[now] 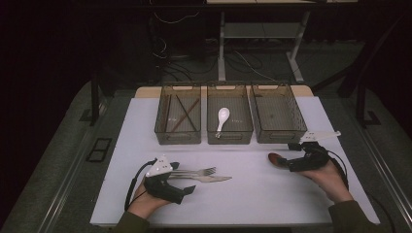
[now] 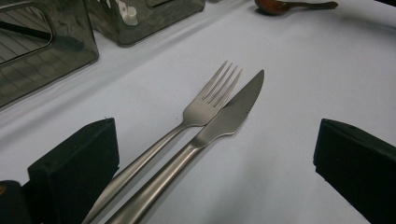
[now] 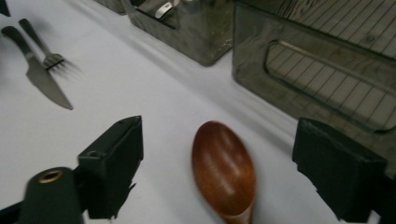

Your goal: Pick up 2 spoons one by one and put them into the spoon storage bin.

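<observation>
A steel fork [image 1: 199, 172] and a steel knife [image 1: 214, 179] lie side by side on the white table mat [image 1: 252, 194], tips to the right. My left gripper [image 1: 182, 177] is open, its jaws either side of both handles; close up, the fork [image 2: 205, 105] and knife [image 2: 224, 121] run out between them. At the right, a dark wooden spoon [image 1: 276, 158] rests on the mat with my open right gripper [image 1: 290, 157] astride it. Its bowl [image 3: 224, 168] sits between that gripper's jaws, touching neither.
Three grey mesh bins stand in a row at the back. The left bin [image 1: 177, 137] holds brown chopsticks [image 1: 183, 116]. A white spoon [image 1: 222, 116] lies in the middle bin [image 1: 230, 137]. The right bin [image 1: 282, 136] stands just beyond my right gripper.
</observation>
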Demonstrator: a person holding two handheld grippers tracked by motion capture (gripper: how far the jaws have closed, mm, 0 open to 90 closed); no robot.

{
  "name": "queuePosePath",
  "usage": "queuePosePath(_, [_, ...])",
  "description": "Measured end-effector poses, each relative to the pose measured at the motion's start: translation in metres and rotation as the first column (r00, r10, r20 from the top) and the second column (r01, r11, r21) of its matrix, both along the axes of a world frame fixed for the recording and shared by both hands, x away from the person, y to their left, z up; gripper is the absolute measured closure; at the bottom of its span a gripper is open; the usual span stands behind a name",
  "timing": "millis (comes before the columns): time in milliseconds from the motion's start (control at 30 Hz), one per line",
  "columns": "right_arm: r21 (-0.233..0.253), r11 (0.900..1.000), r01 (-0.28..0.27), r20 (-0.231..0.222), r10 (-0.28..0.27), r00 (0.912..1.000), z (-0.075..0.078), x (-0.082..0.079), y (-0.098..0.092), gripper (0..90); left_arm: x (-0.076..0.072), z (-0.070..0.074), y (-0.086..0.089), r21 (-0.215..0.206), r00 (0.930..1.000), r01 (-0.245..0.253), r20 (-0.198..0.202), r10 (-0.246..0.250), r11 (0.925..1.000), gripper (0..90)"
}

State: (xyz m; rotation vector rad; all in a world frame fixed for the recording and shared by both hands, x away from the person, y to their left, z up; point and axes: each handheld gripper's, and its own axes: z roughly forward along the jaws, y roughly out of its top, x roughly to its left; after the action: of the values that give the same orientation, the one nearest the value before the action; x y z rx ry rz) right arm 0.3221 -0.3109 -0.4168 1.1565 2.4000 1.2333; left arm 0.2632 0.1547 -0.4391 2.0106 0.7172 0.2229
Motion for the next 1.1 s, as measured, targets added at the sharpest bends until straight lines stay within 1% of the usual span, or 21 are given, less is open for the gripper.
queuePosePath(100, [-0.001,1.0,0.005,-0.005,-0.005,1.0,-0.001,0.01,-0.001,17.4,0.0,0.0,0.0,0.0,1.0,0.003,0.0,-0.003,1.0,0.0])
queuePosePath(167, [-0.006,1.0,0.013,-0.019,-0.013,0.9997,-0.003,0.015,-0.001,17.8,0.0,0.0,-0.001,-0.002,1.0,0.006,0.002,-0.006,1.0,0.0])
queuePosePath(233, [-0.007,1.0,0.01,-0.037,-0.01,0.9993,-0.006,0.017,-0.001,22.8,0.0,0.0,-0.001,0.0,1.0,0.007,0.004,-0.007,1.0,0.0])
queuePosePath(267, [-0.012,1.0,0.008,-0.044,-0.009,0.999,-0.007,0.018,-0.002,22.8,0.0,0.0,-0.001,0.0,1.0,0.007,0.005,-0.007,1.0,0.0])
queuePosePath(300, [-0.018,1.0,0.007,-0.052,-0.008,0.9986,-0.008,0.017,-0.001,23.3,0.0,0.0,0.0,0.0,0.9999,0.008,0.006,-0.008,1.0,0.0])
queuePosePath(367, [-0.035,0.999,-0.006,-0.05,0.004,0.9987,-0.01,0.017,-0.001,27.0,0.0,0.001,0.0,-0.003,1.0,0.006,0.006,-0.006,1.0,0.0])
queuePosePath(467, [-0.046,0.999,-0.012,-0.062,0.009,0.998,-0.013,0.017,0.001,30.4,0.0,0.0,0.0,0.001,1.0,0.007,0.003,-0.007,1.0,0.0])
queuePosePath(533, [-0.059,0.998,-0.019,-0.071,0.015,0.9974,-0.015,0.017,0.002,34.2,0.0,0.0,0.0,0.002,0.9999,0.012,0.003,-0.012,0.9999,0.0])
queuePosePath(600, [-0.061,0.998,-0.019,-0.081,0.014,0.9966,-0.017,0.017,0.002,38.6,0.0,0.0,0.0,0.003,0.9999,0.012,0.004,-0.012,0.9999,0.0])
queuePosePath(700, [-0.067,0.997,-0.023,-0.098,0.016,0.9951,-0.019,0.018,0.002,42.5,0.0,0.0,0.0,-0.001,0.9999,0.01,0.005,-0.01,1.0,0.0])
queuePosePath(900, [-0.089,0.995,-0.033,-0.119,0.022,0.9927,-0.023,0.019,0.002,45.1,0.0,-0.001,0.0,-0.005,1.0,0.008,0.004,-0.008,1.0,0.0])
queuePosePath(1100, [-0.113,0.993,-0.039,-0.117,0.026,0.9928,-0.026,0.019,0.004,46.6,0.0,-0.001,0.0,-0.005,0.9999,0.009,0.006,-0.009,0.9999,0.0])
